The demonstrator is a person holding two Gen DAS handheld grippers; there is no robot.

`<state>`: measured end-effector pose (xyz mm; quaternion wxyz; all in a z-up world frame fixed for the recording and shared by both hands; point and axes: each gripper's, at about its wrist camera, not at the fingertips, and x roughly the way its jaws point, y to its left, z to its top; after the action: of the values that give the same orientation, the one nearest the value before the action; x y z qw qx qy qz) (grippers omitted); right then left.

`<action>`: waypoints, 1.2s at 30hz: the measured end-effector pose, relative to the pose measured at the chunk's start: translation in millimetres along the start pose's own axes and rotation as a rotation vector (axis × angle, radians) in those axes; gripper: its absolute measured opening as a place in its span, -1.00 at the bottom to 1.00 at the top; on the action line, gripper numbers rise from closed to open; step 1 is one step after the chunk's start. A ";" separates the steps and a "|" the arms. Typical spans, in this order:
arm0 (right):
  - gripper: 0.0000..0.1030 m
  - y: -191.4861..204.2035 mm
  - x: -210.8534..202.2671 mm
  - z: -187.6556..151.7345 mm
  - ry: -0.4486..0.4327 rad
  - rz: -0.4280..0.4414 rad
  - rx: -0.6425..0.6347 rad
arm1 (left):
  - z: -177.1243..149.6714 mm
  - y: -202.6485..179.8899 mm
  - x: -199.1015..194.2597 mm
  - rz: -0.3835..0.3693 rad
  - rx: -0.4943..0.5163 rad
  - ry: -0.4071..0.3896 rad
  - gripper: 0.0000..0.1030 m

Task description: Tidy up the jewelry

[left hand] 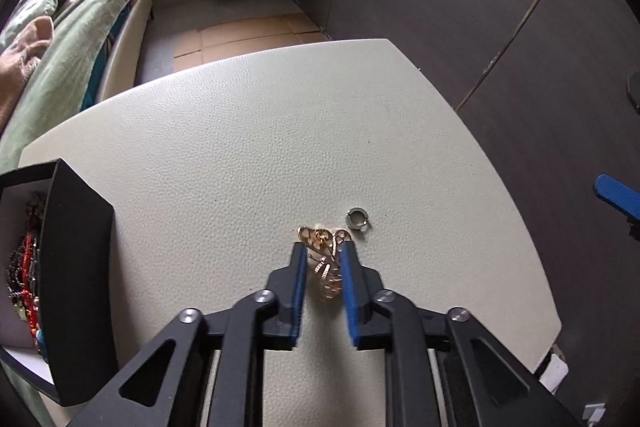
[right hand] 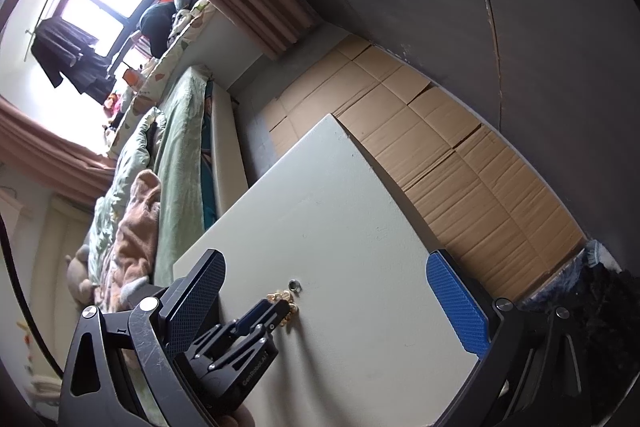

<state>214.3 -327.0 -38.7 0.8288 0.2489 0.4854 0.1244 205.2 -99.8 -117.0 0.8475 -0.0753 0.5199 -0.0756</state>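
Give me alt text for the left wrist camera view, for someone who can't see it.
The left gripper, with blue-padded fingers, closes around a gold chain piece on a cream textured table. A small silver ring lies just beyond the fingertips, apart from the chain. An open black jewelry box holding red and dark beads sits at the left edge.

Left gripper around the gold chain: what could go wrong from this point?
1. The gold chain is a loose tangle between the left gripper fingers; part of it spills past the tips, so a loop may slip out or trail when lifted.
2. The silver ring lies right by the chain on the table; a dragged strand could knock it away.
3. The jewelry box already holds beads, so the chain could snag there.
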 end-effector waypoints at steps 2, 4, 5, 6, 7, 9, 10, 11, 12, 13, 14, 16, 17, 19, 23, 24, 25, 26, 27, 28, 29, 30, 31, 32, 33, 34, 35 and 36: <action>0.99 4.0 3.0 -2.3 0.008 -0.002 -0.012 | -1.5 4.3 -2.5 -0.019 -0.015 0.003 -0.74; 0.98 9.3 6.4 -5.4 0.018 -0.005 -0.031 | -1.5 9.2 -7.6 -0.042 -0.035 0.000 -0.76; 0.98 11.6 8.0 -7.3 0.022 -0.007 -0.042 | -1.1 11.5 -11.4 -0.049 -0.041 -0.008 -0.76; 0.98 14.6 10.1 -8.8 0.026 -0.010 -0.054 | 0.4 13.3 -15.6 -0.050 -0.044 -0.017 -0.76; 0.98 17.4 12.9 -10.3 0.033 -0.015 -0.067 | 1.7 15.8 -20.9 -0.051 -0.049 -0.029 -0.76; 0.96 23.3 19.7 -13.4 0.048 -0.026 -0.092 | 4.8 22.7 -31.7 -0.056 -0.066 -0.051 -0.76; 0.92 25.8 23.4 -15.2 0.056 -0.032 -0.104 | 6.0 27.1 -37.5 -0.057 -0.077 -0.063 -0.76; 0.87 29.0 27.3 -17.1 0.065 -0.037 -0.117 | 7.0 30.7 -41.9 -0.056 -0.086 -0.074 -0.76; 0.72 32.5 31.4 -19.0 0.076 -0.042 -0.132 | 8.3 35.2 -47.2 -0.054 -0.097 -0.085 -0.76; 0.60 36.1 35.8 -21.1 0.089 -0.045 -0.147 | 9.6 39.4 -51.9 -0.052 -0.107 -0.095 -0.76; 0.55 39.0 40.3 -23.3 0.101 -0.046 -0.160 | 10.2 43.7 -57.1 -0.051 -0.117 -0.106 -0.76; 0.43 45.0 48.4 -27.1 0.120 -0.056 -0.188 | 12.6 50.7 -66.6 -0.045 -0.132 -0.126 -0.76; 0.39 47.2 51.9 -28.6 0.127 -0.063 -0.202 | 13.2 54.0 -71.3 -0.043 -0.137 -0.136 -0.76; 0.28 53.0 59.2 -31.5 0.141 -0.075 -0.228 | 14.5 59.3 -80.1 -0.041 -0.143 -0.154 -0.76; 0.07 64.9 75.7 -37.8 0.173 -0.100 -0.290 | 14.9 70.8 -94.8 -0.042 -0.157 -0.181 -0.76; 0.01 67.6 80.5 -39.7 0.183 -0.108 -0.306 | 14.7 73.6 -98.4 -0.041 -0.161 -0.188 -0.76; -0.06 70.3 85.1 -42.1 0.192 -0.116 -0.320 | 12.4 76.3 -101.9 -0.041 -0.164 -0.194 -0.76; -0.09 72.0 89.3 -43.8 0.200 -0.127 -0.334 | 11.9 79.0 -103.9 -0.041 -0.167 -0.199 -0.76; -0.16 73.8 93.4 -45.2 0.207 -0.137 -0.346 | 12.0 81.6 -105.9 -0.041 -0.171 -0.204 -0.76; -0.21 75.3 96.9 -47.0 0.214 -0.146 -0.358 | 11.9 84.3 -108.2 -0.040 -0.175 -0.208 -0.76; -0.24 76.6 100.0 -48.7 0.219 -0.157 -0.372 | 10.0 87.4 -111.3 -0.040 -0.178 -0.212 -0.76; -0.28 78.3 103.2 -50.2 0.223 -0.172 -0.388 | 8.0 90.1 -114.2 -0.039 -0.181 -0.215 -0.76; -0.30 79.9 106.3 -52.1 0.226 -0.187 -0.404 | 7.5 93.5 -115.8 -0.038 -0.186 -0.218 -0.76; -0.31 81.6 109.0 -53.8 0.226 -0.203 -0.419 | 6.9 96.9 -117.3 -0.037 -0.191 -0.220 -0.76; -0.33 83.1 110.9 -55.4 0.226 -0.215 -0.432 | 5.4 100.5 -119.0 -0.034 -0.195 -0.221 -0.76; -0.35 84.2 112.5 -56.7 0.226 -0.226 -0.444 | 4.5 103.5 -120.3 -0.030 -0.200 -0.222 -0.76; -0.36 85.1 114.0 -57.3 0.226 -0.238 -0.455 | 3.0 105.4 -122.3 -0.027 -0.204 -0.223 -0.76; -0.38 86.0 115.4 -58.2 0.226 -0.247 -0.465 | 3.3 109.9 -123.1 -0.025 -0.208 -0.225 -0.76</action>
<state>224.3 -185.7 -102.1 0.8132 -0.0245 0.5597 0.1574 158.4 33.2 -31.1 0.8870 -0.1771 0.4259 -0.0229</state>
